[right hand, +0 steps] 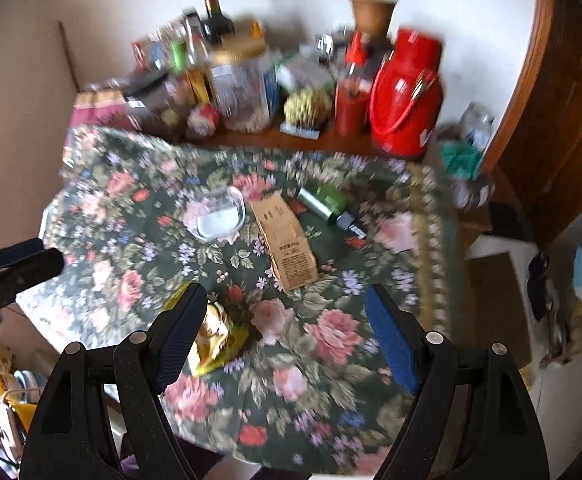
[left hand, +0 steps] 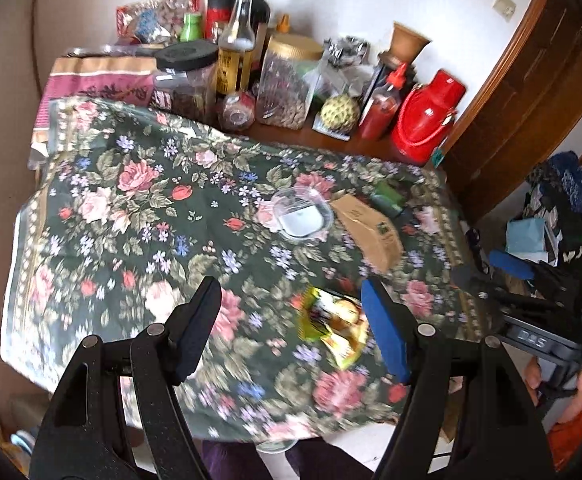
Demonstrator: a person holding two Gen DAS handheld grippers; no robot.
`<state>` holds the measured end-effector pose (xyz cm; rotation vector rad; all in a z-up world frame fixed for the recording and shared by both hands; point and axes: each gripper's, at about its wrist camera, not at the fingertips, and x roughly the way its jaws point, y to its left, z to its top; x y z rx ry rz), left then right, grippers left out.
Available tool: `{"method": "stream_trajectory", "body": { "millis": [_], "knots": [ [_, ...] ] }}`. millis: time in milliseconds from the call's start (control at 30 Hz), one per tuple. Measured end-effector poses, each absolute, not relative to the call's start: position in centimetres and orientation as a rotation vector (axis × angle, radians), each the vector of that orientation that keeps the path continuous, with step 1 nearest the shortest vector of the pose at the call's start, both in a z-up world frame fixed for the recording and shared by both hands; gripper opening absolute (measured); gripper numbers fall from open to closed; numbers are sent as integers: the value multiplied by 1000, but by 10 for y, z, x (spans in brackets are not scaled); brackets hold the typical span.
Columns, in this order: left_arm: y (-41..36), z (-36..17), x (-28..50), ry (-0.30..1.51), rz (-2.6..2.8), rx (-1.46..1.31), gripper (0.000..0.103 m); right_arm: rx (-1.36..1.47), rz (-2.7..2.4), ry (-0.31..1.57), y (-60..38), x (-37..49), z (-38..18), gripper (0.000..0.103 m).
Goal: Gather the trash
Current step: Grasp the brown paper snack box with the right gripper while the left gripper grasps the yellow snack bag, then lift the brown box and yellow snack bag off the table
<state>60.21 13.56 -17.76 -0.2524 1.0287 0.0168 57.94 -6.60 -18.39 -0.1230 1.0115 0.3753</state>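
Note:
On the floral tablecloth [left hand: 139, 216] lie a yellow snack wrapper [left hand: 333, 326], a clear plastic tub [left hand: 301, 216], a flat brown carton [left hand: 371, 230] and a green bottle [left hand: 387, 198] on its side. My left gripper [left hand: 291, 328] is open and empty, above the cloth with the wrapper just inside its right finger. My right gripper [right hand: 287, 336] is open and empty; the wrapper [right hand: 215, 336] shows beside its left finger, with the tub [right hand: 219, 218], the carton [right hand: 285, 240] and the bottle [right hand: 327, 204] beyond. Each gripper shows at the edge of the other's view.
Jars, bottles, a red thermos [left hand: 427, 116] and snack bags crowd the back of the table against the wall. A wooden door [left hand: 531, 80] stands at the right. Bags and clutter [left hand: 551, 220] lie on the floor to the right.

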Motion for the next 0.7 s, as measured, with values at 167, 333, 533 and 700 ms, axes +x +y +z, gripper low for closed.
{"method": "stream_trajectory", "body": {
  "millis": [167, 333, 533, 700],
  "knots": [
    [142, -216, 634, 1119, -37, -254, 71, -126, 340, 1107, -45, 622, -228, 78],
    [139, -252, 647, 1201, -70, -279, 71, -149, 312, 1169, -36, 652, -262, 78],
    [137, -279, 643, 1267, -83, -336, 66, -92, 346, 1213, -42, 663, -278, 56],
    [134, -293, 639, 1302, -91, -393, 54, -57, 379, 1202, -47, 650, -276, 40]
  ]
}}
